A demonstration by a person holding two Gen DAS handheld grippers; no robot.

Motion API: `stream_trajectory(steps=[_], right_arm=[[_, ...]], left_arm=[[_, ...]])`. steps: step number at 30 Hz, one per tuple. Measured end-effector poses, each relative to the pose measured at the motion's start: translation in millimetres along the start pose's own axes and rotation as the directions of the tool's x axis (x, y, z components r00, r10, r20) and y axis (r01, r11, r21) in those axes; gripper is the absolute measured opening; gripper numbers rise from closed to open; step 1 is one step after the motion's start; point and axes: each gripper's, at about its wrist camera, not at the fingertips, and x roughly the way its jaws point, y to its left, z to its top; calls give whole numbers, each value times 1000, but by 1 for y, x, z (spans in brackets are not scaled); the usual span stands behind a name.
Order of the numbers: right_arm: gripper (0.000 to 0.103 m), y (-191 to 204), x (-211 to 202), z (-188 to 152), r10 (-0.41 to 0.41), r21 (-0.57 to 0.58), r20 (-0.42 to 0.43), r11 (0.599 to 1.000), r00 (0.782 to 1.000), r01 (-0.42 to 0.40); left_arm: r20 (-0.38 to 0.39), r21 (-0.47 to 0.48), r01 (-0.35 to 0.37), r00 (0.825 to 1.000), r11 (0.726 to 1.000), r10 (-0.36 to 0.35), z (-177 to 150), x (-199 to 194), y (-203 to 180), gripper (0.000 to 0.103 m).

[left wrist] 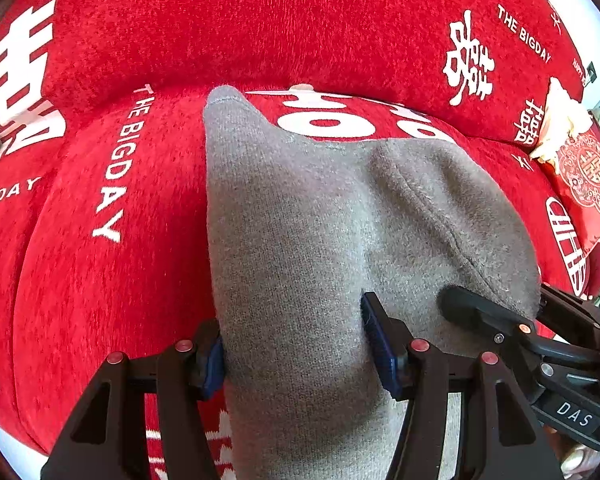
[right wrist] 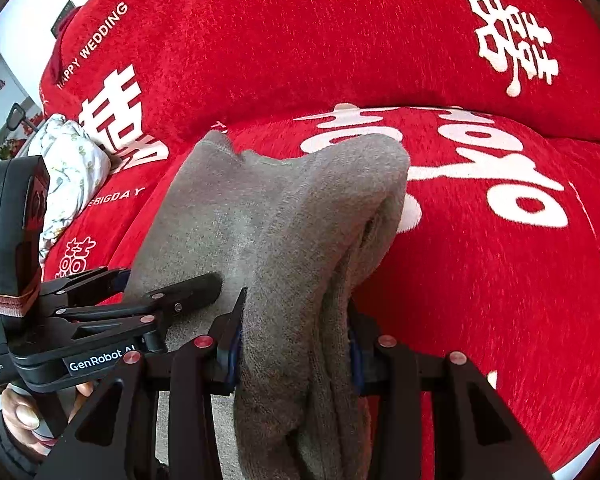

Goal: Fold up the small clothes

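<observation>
Sofa cover (left wrist: pixel 300 20): red plush fabric over the seat and backrest, printed with white double-happiness characters and the lines "THE BIGDAY" and "HAPPY WEDDING"; it fills the background of both views.
Grey garment (left wrist: pixel 300 220): a small grey knit piece held up above the seat cushion, draped from both grippers. In the left wrist view it rises to a peak at its far left corner, with a stitched seam curving down its right side. In the right wrist view (right wrist: pixel 268 216) its right half hangs doubled over in several layers.
Left gripper (left wrist: pixel 296 352): blue-padded fingers pressed against the grey cloth from either side, a thick band of the garment clamped between them. In the right wrist view it reaches in from the left (right wrist: pixel 168 288), beside the right gripper, its tips on the same cloth.
Right gripper (right wrist: pixel 296 344): fingers closed on a bunched fold of the garment that hangs down between them. In the left wrist view it enters from the lower right (left wrist: pixel 500 312), its black fingertip lying on the cloth.
Embroidered cushion (left wrist: pixel 588 176): red with a white round motif, at the sofa's far right end.
Floral cloth (right wrist: pixel 70 168): white with small leaf print, bundled at the sofa's left end.
</observation>
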Motion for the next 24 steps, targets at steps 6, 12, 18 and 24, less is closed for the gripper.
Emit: stream_trajectory(steps=[6, 12, 18, 24], right_arm=[[43, 8, -6, -16, -1, -7, 16, 1000, 1000, 1], [43, 13, -12, -28, -12, -22, 36, 1000, 999, 13], [43, 17, -14, -40, -18, -21, 50, 1000, 999, 20], [43, 27, -15, -52, -49, -54, 82, 997, 995, 54]], left_arm=[[11, 13, -13, 1000, 1000, 13, -13, -7, -1, 60], [22, 26, -22, 1000, 999, 21, -27, -12, -2, 60], [34, 38, -33, 999, 999, 32, -39, -13, -4, 60], [56, 41, -37, 998, 998, 35, -50, -13, 0, 60]])
